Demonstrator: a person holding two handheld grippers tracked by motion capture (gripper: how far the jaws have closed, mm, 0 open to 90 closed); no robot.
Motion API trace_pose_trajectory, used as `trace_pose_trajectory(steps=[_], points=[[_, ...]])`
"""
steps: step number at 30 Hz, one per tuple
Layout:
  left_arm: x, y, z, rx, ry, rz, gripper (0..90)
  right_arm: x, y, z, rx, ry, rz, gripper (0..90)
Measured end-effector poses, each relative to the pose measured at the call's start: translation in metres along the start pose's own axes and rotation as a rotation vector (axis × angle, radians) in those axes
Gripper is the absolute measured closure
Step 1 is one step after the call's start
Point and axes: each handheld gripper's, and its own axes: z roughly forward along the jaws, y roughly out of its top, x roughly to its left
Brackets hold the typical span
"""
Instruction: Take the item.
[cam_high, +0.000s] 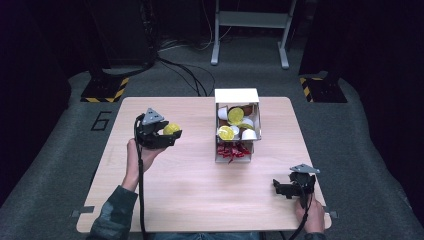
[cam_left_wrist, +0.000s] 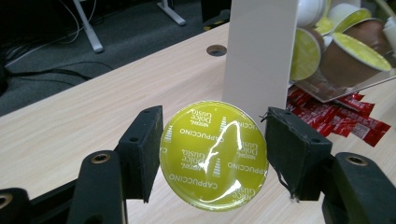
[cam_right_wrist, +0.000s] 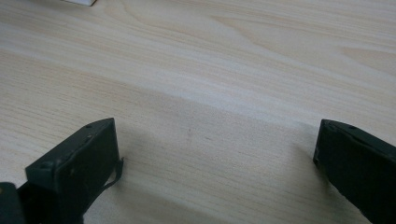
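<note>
My left gripper is shut on a coffee capsule with a yellow-green foil lid, held above the left half of the table. In the left gripper view the capsule faces the camera, its lid printed CAPPUCCINO, pinched between both black pads. A white box at the table's middle back holds several more capsules, yellow-lidded and white. My right gripper rests low near the front right corner, open with nothing in it. Its jaws stand wide apart over bare wood in the right gripper view.
Red sachets lie in the box's lower front compartment, also seen spilling out as red sachets beside the white box wall. The wooden table has a cable hole. Floor cables and a metal stand lie beyond the table.
</note>
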Motion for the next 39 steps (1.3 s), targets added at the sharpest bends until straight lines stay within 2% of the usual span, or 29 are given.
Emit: trace_pose_trajectory(steps=[16,30,39], points=[[0.018,-0.032,0.02,0.048,0.012,-0.061,38.6,0.0,0.0,0.0,0.0,0.0,0.0,0.0],[0.025,-0.058,0.046,0.109,0.015,-0.1,38.6,0.0,0.0,0.0,0.0,0.0,0.0,0.0],[0.027,-0.072,0.06,0.125,0.016,-0.134,38.6,0.0,0.0,0.0,0.0,0.0,0.0,0.0]])
